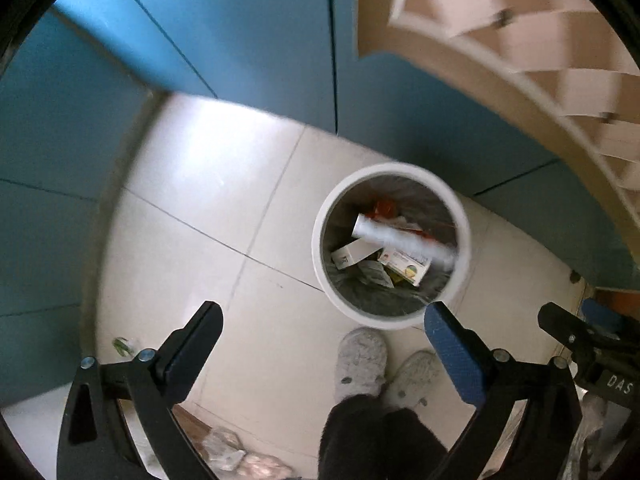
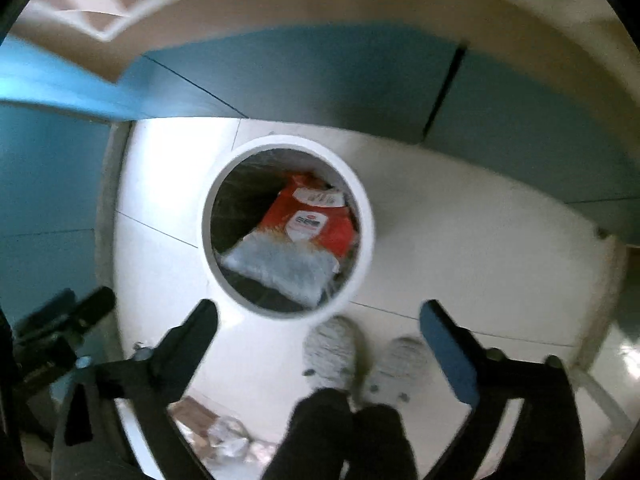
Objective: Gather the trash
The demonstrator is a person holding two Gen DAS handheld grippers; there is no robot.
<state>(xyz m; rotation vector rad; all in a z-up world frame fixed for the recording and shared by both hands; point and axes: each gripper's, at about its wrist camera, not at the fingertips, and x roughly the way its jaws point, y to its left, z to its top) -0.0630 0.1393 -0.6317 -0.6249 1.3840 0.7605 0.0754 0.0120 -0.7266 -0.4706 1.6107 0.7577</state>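
A white round trash bin [image 1: 320, 248] stands on the pale tile floor, seen from above in both views [image 2: 366, 216]. In the left wrist view a white tube-shaped piece [image 1: 400, 238] is over the bin mouth, above small boxes [image 1: 354, 254] and crumpled paper. In the right wrist view a red and clear snack bag [image 2: 304, 236] is in the bin mouth. My left gripper [image 1: 324, 320] is open and empty above the floor just before the bin. My right gripper [image 2: 318, 316] is open and empty above the bin's near rim. Each gripper also shows at the other view's edge.
Blue cabinet fronts [image 1: 240, 40] stand behind the bin. A cream table edge and lattice [image 1: 540, 60] arches at upper right. The person's grey slippers [image 1: 362, 364] stand just before the bin. Plastic bags and wrappers [image 1: 232, 452] lie on the floor at the bottom.
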